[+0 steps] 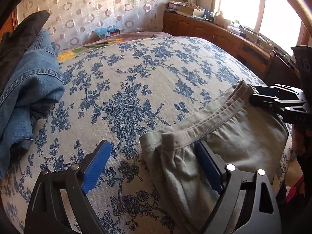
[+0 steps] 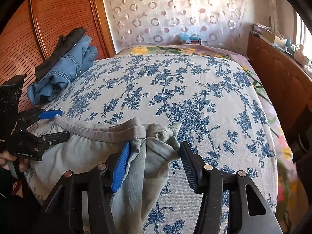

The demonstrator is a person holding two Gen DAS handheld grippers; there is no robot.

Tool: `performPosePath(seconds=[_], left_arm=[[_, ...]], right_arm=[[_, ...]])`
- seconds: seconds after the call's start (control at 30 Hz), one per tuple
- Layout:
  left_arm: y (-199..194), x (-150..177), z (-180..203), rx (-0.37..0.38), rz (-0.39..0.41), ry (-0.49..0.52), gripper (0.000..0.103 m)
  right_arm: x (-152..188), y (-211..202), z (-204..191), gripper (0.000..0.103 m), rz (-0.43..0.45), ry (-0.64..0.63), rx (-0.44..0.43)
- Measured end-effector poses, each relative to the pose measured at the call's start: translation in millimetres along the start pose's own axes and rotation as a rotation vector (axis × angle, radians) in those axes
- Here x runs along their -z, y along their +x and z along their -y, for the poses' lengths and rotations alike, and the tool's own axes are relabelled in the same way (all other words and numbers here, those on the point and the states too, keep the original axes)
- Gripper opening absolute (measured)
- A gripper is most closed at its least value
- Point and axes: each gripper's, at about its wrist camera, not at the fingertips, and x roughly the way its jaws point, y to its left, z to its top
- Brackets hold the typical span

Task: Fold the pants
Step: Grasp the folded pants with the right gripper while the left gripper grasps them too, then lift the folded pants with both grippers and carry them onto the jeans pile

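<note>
Grey pants (image 1: 243, 136) (image 2: 87, 150) lie crumpled on the near part of a bed with a blue floral cover (image 1: 136, 68) (image 2: 175, 81), waistband facing the headboard. My left gripper (image 1: 152, 143) (image 2: 65, 123) stands wide open astride one end of the waistband; its right finger is half hidden by the cloth. My right gripper (image 2: 155, 144) (image 1: 252, 97) is open at the other end, with a bunched fold of the pants loose between its jaws and resting against the blue pad (image 2: 120, 167).
Folded blue jeans (image 1: 29, 97) (image 2: 64, 68) with a dark garment (image 1: 21, 33) on top sit at the bed's far left. A wooden cabinet (image 1: 214, 33) cluttered with items runs along the right. A slatted wooden door (image 2: 48, 19) stands left. A person's hand (image 2: 7, 158) grips the left tool.
</note>
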Motion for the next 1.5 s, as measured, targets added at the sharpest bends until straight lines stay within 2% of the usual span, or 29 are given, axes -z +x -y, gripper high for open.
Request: performPosePath(seconds=[0.2, 0.37, 0.47, 0.6, 0.73, 0.83, 0.93, 1.0, 1.1, 1.23, 1.5], left_arm=[[0.8, -1.0, -1.4, 0.006, -0.003, -0.005, 0.089], [-0.4, -1.8, -6.0, 0.046, 0.005, -0.040, 0.087], [-2.5, -2.7, -7.1, 0.076, 0.012, -0.052, 0.076], [-4.4, -3.1, -4.8, 0.132, 0.016, -0.061, 0.053], [-4.9, -3.9, -3.9, 0.154, 0.014, -0.070, 0.045], [-5.8, -3.2, -5.0, 0.176, 0.012, -0.084, 0.038], [-6.3, -2.0, -3.2, 0.189, 0.006, -0.083, 0.030], [-7.2, -2.1, -2.8, 0.202, 0.003, -0.085, 0.024], [-14.4, -6.7, -1.9, 0.225, 0.005, -0.098, 0.019], [-29.6, -16.0, -0.9, 0.236, 0.026, -0.092, 0.018], [-61.8, -37.6, -28.1, 0.191, 0.109, -0.132, 0.018]], right_arm=[[2.8, 5.0, 5.8, 0.062, -0.030, 0.014, -0.003], [0.8, 9.6, 3.5, 0.062, -0.035, 0.007, -0.005], [0.1, 11.5, 1.9, 0.062, -0.035, 0.004, -0.017], [-0.1, 14.7, -2.8, 0.062, -0.037, -0.005, -0.043], [-1.2, 18.5, -8.9, 0.062, -0.042, -0.019, -0.073], [-2.6, 20.0, -9.6, 0.053, -0.042, -0.016, -0.078], [-5.3, 22.9, -7.4, 0.040, -0.046, -0.004, -0.094], [-6.7, 24.2, -6.5, 0.027, -0.054, -0.001, -0.106], [-14.7, 20.8, -6.6, 0.018, -0.069, 0.010, -0.131], [-30.1, 7.4, -14.8, 0.016, -0.051, -0.029, -0.150], [-64.5, -10.1, -29.9, 0.015, 0.025, -0.080, -0.178]])
